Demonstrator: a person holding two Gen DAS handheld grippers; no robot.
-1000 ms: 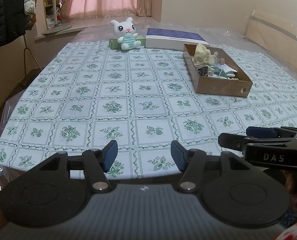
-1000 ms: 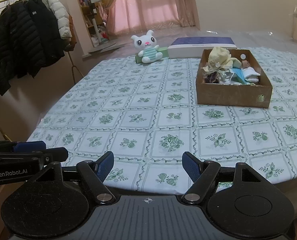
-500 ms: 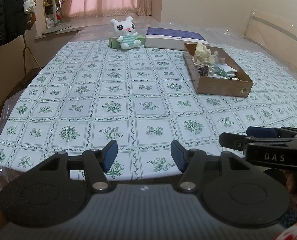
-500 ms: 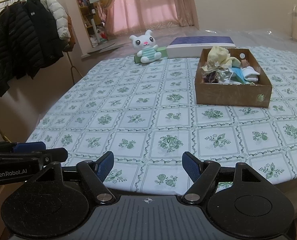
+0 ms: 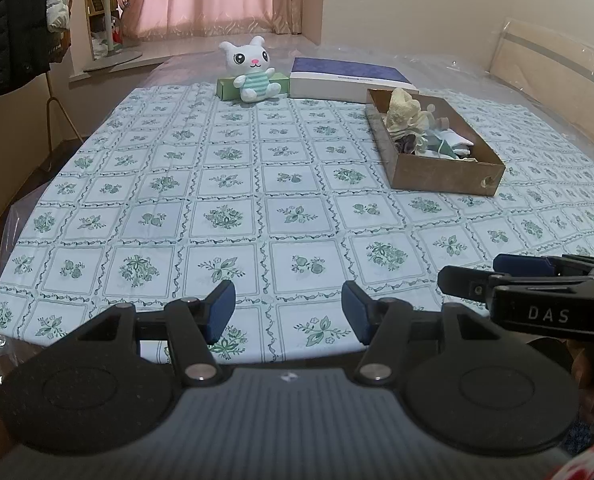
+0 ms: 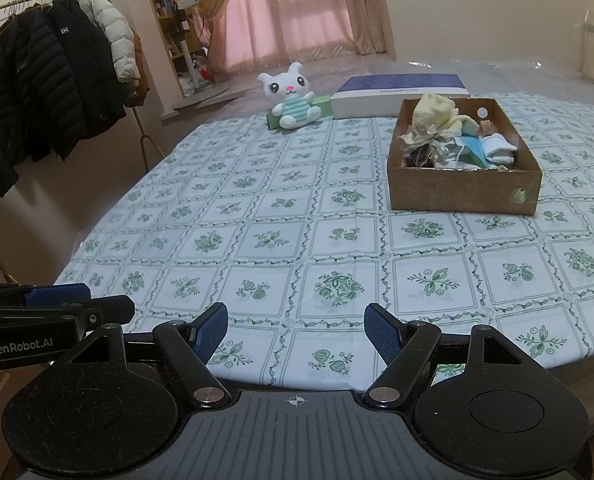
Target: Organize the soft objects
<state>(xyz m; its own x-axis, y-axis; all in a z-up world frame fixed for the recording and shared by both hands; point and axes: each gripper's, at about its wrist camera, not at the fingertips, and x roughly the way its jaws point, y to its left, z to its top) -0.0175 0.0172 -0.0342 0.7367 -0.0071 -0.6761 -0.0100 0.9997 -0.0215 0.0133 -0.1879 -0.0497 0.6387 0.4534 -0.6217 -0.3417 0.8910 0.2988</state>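
A brown cardboard box point(image 5: 445, 178) point(image 6: 463, 190) stands on the right of the floral tablecloth, filled with a jumble of soft cloths, a cream one point(image 5: 403, 110) point(image 6: 433, 114) piled highest. A white plush rabbit point(image 5: 253, 70) point(image 6: 293, 98) in a striped top sits at the far edge. My left gripper point(image 5: 288, 312) hangs open over the table's near edge, nothing between its blue pads. My right gripper point(image 6: 295, 334) is open too, beside it to the right, and holds nothing. Each gripper shows side-on in the other's view: the right gripper point(image 5: 497, 276) and the left gripper point(image 6: 81, 304).
A green box point(image 5: 227, 86) lies behind the rabbit, and a flat purple-and-white box point(image 5: 347, 80) point(image 6: 401, 92) beside it. Clear plastic sheeting covers the surface past the cloth. Dark coats hang on a rack point(image 6: 49, 80) at the left; a person's hand point(image 5: 589, 372) shows at the right edge.
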